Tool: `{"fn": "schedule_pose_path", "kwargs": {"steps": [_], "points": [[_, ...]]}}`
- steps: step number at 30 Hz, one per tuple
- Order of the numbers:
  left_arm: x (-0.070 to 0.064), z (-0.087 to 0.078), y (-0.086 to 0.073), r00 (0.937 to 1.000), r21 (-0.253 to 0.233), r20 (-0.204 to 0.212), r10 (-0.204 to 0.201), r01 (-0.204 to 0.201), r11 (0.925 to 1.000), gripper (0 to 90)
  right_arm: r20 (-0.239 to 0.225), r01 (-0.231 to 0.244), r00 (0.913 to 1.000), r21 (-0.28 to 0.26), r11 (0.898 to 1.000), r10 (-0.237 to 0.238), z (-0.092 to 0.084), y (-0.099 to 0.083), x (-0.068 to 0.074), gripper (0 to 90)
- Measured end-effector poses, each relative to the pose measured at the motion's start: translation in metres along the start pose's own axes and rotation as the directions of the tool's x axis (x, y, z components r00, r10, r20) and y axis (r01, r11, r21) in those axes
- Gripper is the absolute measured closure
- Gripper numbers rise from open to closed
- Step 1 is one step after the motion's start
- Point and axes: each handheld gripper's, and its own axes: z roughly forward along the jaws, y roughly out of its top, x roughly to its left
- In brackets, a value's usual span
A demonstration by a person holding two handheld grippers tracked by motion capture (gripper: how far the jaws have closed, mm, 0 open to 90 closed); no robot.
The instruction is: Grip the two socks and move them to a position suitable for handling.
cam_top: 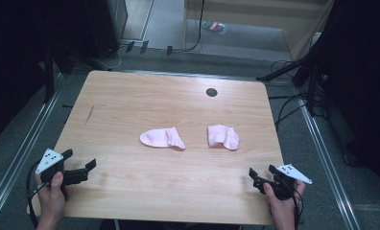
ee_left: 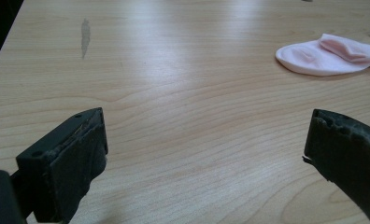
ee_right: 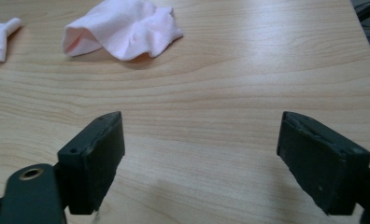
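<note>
On the light wooden bench, two small pink fabric socks lie well ahead of both sets of fingers, the left gripper and right gripper gaping empty; advise each advance low, straddling its nearer sock before closing.

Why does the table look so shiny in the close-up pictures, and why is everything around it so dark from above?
High view: light falls on the table while the room's edges sink into black. Left gripper view: a pale glare streaks the wood toward the far edge, and the near tool is soft. Right gripper view: a similar sheen beyond the sock; faint shadows lie under the jaws.
</note>
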Motion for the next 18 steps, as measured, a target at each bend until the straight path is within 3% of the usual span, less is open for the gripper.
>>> {"fn": "schedule_pose_path", "kwargs": {"steps": [6,10,16,18], "points": [[0.000,0.000,0.000,1.0000,0.003,0.000,0.005,-0.005,1.0000,0.0,0.009,0.006,0.9999,-0.007,1.000,-0.006,-0.002,0.003,0.002,20.0],[0.000,0.000,0.000,1.0000,0.000,-0.002,0.002,-0.002,1.0000,0.0,-0.012,-0.004,0.9999,-0.020,1.000,0.004,-0.002,0.010,0.007,22.4],[0.000,0.000,0.000,1.0000,0.006,0.001,0.006,-0.006,1.0000,0.0,-0.047,-0.002,0.9989,-0.043,0.999,0.000,-0.001,0.025,0.025,23.9],[0.000,0.000,0.000,1.0000,0.009,-0.002,0.010,-0.010,0.9999,0.0,-0.078,-0.008,0.9969,-0.050,0.999,0.004,0.002,0.036,0.038,26.6]]}}
